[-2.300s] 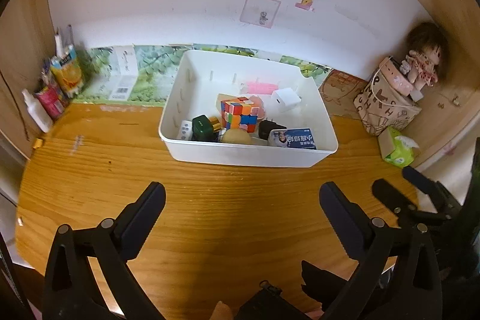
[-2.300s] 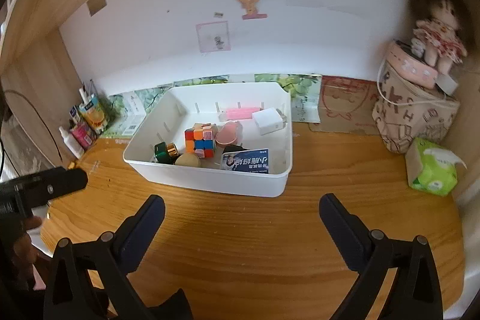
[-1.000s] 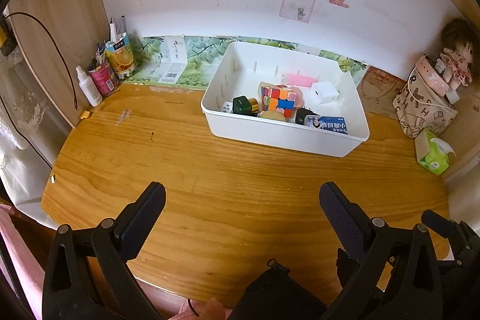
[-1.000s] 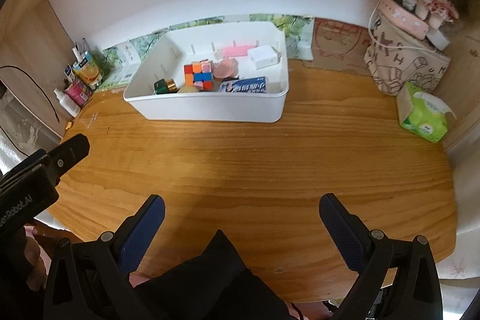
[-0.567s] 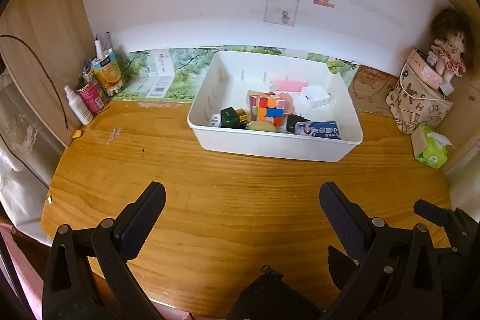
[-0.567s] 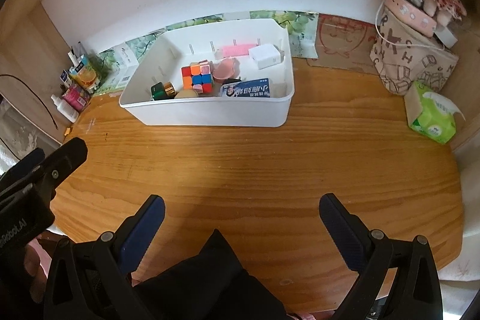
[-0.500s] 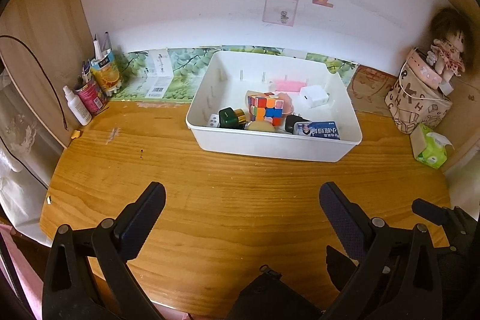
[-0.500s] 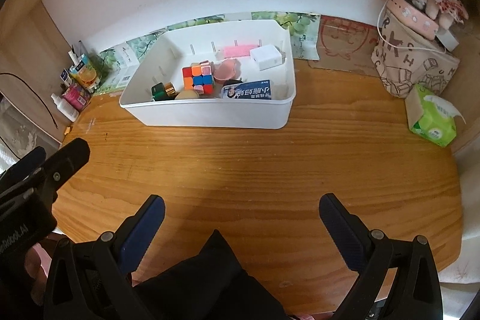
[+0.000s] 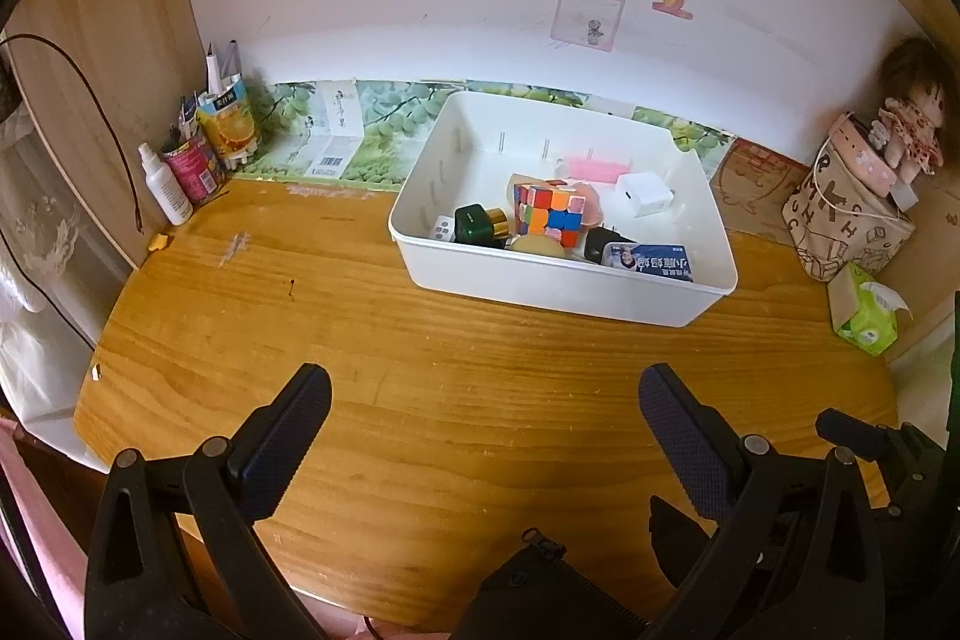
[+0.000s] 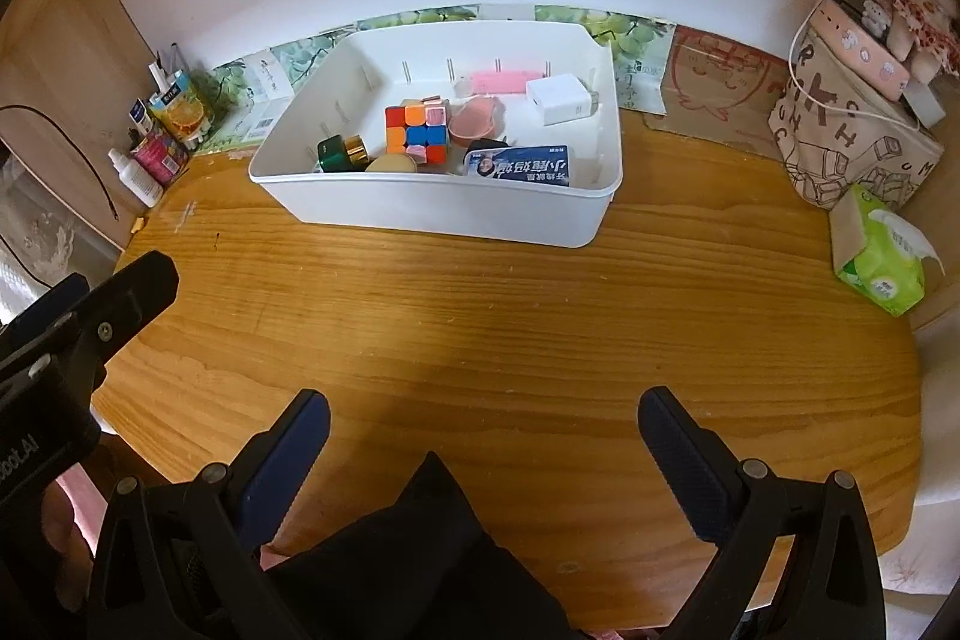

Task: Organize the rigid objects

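Note:
A white bin (image 9: 564, 289) (image 10: 444, 214) stands at the back of the wooden desk. In it lie a colourful puzzle cube (image 9: 549, 214) (image 10: 417, 133), a green jar with a gold lid (image 9: 480, 223) (image 10: 339, 151), a white charger block (image 9: 645, 193) (image 10: 561, 100), a blue box (image 9: 651, 262) (image 10: 519, 166), a pink bar (image 10: 507, 81) and a white die (image 9: 443, 227). My left gripper (image 9: 483, 418) is open and empty, held over the desk's front. My right gripper (image 10: 483, 436) is open and empty too, near the front edge.
Bottles and cartons (image 9: 198, 148) (image 10: 159, 130) stand at the back left. A patterned bag with a doll (image 9: 858, 196) (image 10: 852, 124) and a green tissue pack (image 9: 867, 310) (image 10: 879, 256) sit at the right. Dark clothing (image 10: 432, 550) shows at the bottom.
Both grippers have drawn back from the bin and risen, so the whole desk shows. In the last half second the views barely shift. Both stay open and empty.

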### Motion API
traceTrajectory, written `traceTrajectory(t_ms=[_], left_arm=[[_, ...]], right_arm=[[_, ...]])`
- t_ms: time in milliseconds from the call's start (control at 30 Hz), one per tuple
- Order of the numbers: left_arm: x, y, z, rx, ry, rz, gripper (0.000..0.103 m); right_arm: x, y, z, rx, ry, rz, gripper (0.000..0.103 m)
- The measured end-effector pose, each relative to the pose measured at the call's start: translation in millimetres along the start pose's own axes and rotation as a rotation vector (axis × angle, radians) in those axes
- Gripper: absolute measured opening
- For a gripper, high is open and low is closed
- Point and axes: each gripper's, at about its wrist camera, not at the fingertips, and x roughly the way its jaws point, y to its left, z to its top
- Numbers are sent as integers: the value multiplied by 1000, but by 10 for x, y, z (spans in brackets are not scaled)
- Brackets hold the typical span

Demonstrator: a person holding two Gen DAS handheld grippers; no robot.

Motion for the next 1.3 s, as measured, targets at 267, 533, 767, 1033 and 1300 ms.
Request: traceTrajectory(t_ms=[267, 533, 767, 1033, 1300], left_arm=[[18, -31, -6, 18, 7, -10, 102], [15, -43, -15, 28, 7, -10, 102], [19, -53, -19, 32, 7, -12, 102], [23, -62, -20, 42, 9, -12, 102], [24, -76, -23, 55, 6, -14, 102]], right_arm=[[13, -6, -23, 8, 13, -2, 103], [36, -4, -29, 15, 25, -4, 103], [61, 5, -23, 13, 39, -6, 103], [76, 10, -32, 19, 46, -7, 103], [73, 1, -37, 30, 49, -10, 103]])
